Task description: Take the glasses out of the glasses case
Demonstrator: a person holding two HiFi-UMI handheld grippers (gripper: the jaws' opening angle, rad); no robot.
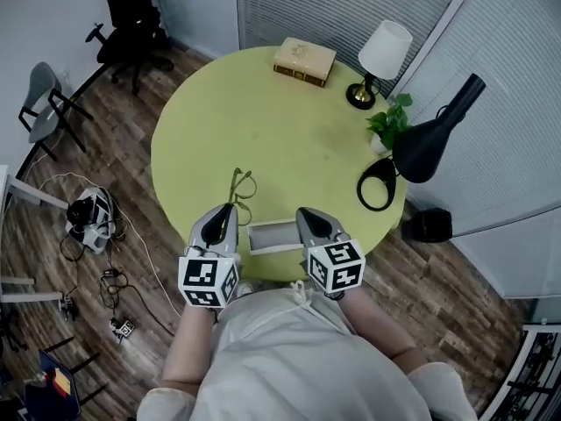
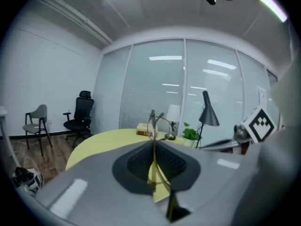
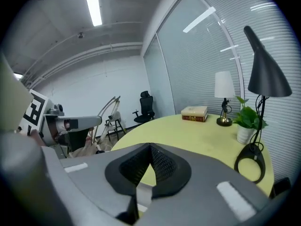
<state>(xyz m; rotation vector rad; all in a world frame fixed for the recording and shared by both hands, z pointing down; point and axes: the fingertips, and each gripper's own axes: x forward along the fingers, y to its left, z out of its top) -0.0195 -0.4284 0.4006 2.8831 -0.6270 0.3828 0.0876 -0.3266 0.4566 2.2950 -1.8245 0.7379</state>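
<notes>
Round yellow bench (image 1: 280, 130), glass-walled office. Left claw (image 1: 230, 210) clamped on glasses (image 1: 241, 185), held out of case (image 1: 273, 237), just beyond its left end. Right claw (image 1: 305, 217) pinched shut on case's right end. Removal step judged nearly done; next, likely setting glasses down gently beyond case.

Head view looks steeply down — both gripper views, low, share its table (image 1: 263, 121).
</notes>
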